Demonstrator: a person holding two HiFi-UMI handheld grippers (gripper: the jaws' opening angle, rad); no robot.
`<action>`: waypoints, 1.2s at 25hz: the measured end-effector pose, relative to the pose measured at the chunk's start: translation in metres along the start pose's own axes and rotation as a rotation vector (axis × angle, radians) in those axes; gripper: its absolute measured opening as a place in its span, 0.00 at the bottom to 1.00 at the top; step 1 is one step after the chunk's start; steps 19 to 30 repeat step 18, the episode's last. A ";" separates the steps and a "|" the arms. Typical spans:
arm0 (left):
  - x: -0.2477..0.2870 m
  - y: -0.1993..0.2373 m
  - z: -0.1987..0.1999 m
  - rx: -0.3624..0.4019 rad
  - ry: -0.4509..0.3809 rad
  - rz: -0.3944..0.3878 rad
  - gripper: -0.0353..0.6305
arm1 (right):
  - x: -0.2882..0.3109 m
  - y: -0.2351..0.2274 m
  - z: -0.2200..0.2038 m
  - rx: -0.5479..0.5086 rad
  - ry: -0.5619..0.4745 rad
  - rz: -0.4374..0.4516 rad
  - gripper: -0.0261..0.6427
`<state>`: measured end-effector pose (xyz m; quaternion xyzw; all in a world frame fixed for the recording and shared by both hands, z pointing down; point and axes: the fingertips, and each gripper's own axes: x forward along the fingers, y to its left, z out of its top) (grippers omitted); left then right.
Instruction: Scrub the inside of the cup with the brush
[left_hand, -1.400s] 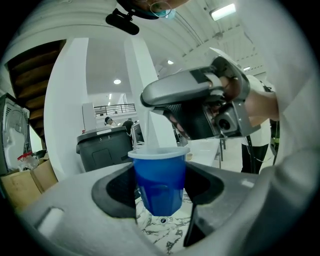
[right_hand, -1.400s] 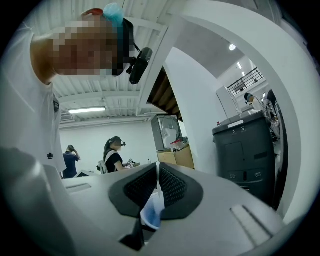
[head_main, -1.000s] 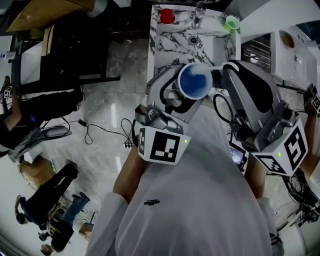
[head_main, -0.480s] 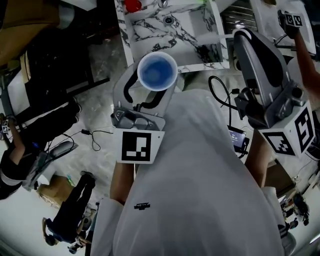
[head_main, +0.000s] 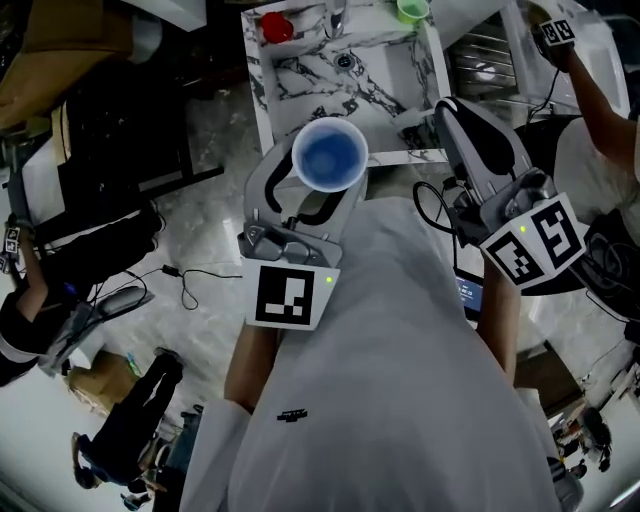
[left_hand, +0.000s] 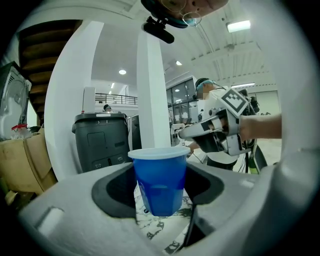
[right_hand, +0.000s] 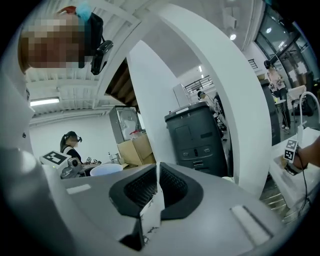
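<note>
A blue cup (head_main: 330, 155) stands upright in the air in front of my chest, its mouth facing up, with my left gripper (head_main: 322, 185) shut on its sides. In the left gripper view the blue cup (left_hand: 160, 182) sits between the dark pads of the left gripper (left_hand: 161, 190). My right gripper (head_main: 443, 108) hangs to the right of the cup, apart from it. In the right gripper view the pads of the right gripper (right_hand: 157, 187) meet with nothing between them, and the cup's rim (right_hand: 106, 169) shows at the left. No brush is in view.
A marble sink counter (head_main: 300, 75) lies ahead below the cup, with a drain (head_main: 345, 61), a red cup (head_main: 276, 27) and a green cup (head_main: 412, 10) at its far edge. Another person (head_main: 590, 90) stands at the right. Cables (head_main: 190, 270) trail on the floor at the left.
The cup stays in the left gripper. The right gripper, close beside the cup a second ago, now sits farther to its right. The view has shifted over the sink.
</note>
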<state>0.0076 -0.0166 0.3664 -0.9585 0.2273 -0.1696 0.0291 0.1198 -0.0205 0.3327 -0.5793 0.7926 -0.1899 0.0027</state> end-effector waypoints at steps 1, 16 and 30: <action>-0.001 -0.001 0.000 0.002 0.001 0.000 0.48 | 0.000 0.000 0.001 -0.002 -0.001 0.001 0.07; -0.010 -0.007 0.001 0.003 -0.010 0.006 0.48 | -0.004 0.013 -0.004 0.009 -0.007 0.020 0.07; -0.011 -0.008 0.001 0.007 -0.008 0.001 0.48 | -0.006 0.014 -0.005 0.010 -0.007 0.013 0.07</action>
